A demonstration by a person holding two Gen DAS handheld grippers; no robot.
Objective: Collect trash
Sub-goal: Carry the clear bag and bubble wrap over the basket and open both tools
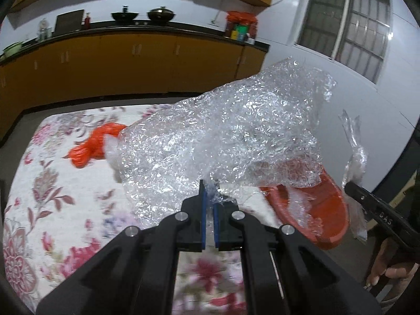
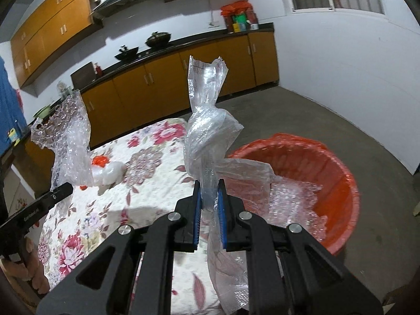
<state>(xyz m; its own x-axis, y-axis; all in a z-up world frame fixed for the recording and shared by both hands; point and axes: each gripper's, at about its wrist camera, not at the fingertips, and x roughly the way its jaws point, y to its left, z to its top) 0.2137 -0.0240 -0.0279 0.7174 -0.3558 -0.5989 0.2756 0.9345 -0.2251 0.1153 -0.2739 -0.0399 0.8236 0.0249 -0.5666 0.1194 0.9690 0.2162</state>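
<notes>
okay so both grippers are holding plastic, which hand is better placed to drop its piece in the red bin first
Probably the right. The right gripper, shut on the clear plastic bag, is beside the red bin. The left gripper, shut on the bubble wrap, is over the floral tablecloth, farther from the bin.

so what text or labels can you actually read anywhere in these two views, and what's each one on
"DAS": white letters on the side of the right hand-held gripper, seen in the left wrist view; any letters before them are hidden.
Small white lettering on the side of the left hand-held gripper, right wrist view: too blurred to read.
Faint print at the top of the clear plastic bag: too small to read.
Labels on the countertop containers: unreadable.
</notes>
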